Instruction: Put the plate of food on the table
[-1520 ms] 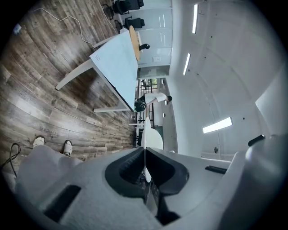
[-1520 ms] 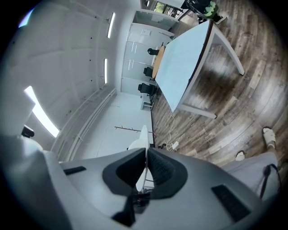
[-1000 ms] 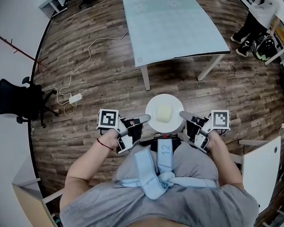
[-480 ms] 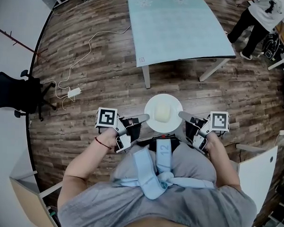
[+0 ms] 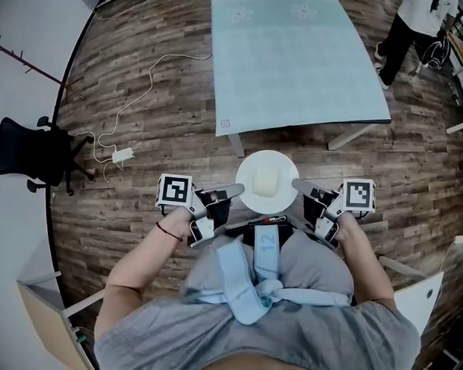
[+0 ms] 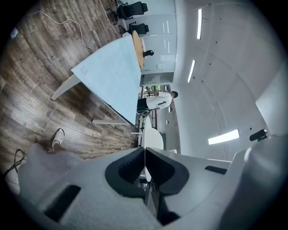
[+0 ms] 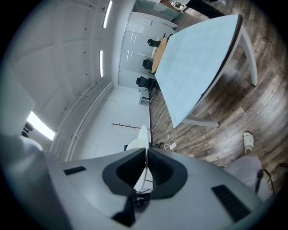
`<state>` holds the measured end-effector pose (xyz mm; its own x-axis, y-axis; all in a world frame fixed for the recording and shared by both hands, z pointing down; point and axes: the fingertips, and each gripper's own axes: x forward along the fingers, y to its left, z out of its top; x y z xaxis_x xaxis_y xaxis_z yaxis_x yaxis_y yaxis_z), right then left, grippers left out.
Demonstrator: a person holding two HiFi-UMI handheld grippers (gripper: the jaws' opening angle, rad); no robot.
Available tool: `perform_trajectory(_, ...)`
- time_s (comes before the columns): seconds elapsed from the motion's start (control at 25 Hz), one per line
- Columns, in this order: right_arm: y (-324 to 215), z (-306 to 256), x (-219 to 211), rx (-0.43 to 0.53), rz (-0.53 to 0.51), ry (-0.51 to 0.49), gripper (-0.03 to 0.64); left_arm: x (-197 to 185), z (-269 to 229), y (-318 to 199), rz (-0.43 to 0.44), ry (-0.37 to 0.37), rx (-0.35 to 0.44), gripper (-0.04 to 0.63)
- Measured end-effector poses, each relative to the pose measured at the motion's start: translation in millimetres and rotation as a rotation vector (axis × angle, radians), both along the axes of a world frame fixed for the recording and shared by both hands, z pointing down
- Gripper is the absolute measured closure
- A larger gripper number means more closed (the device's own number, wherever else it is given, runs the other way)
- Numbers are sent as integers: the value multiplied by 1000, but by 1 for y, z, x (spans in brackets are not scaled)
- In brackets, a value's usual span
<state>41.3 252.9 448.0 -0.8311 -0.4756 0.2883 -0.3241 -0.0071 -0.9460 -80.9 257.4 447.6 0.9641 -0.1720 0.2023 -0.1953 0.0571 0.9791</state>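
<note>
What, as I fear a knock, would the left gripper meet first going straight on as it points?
The plate: the left gripper is shut on its rim. Beyond it, probably the facing right gripper.

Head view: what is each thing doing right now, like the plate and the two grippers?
plate: held in the air, not on the table yet
food: lying in the plate's middle
left gripper: shut on the plate's left rim
right gripper: shut on the plate's right rim
table: standing ahead of the plate
office chair: upright near the wall
</note>
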Motion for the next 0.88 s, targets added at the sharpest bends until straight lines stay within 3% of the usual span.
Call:
perform_trajectory(0.52,-92,-8,75,54,-91,15,578,78,-3,-83,-50,2,30,569)
perform_trajectory(0.88,-129,2,90,78,-118,36,578,93,6,-115,-67,2,15,569)
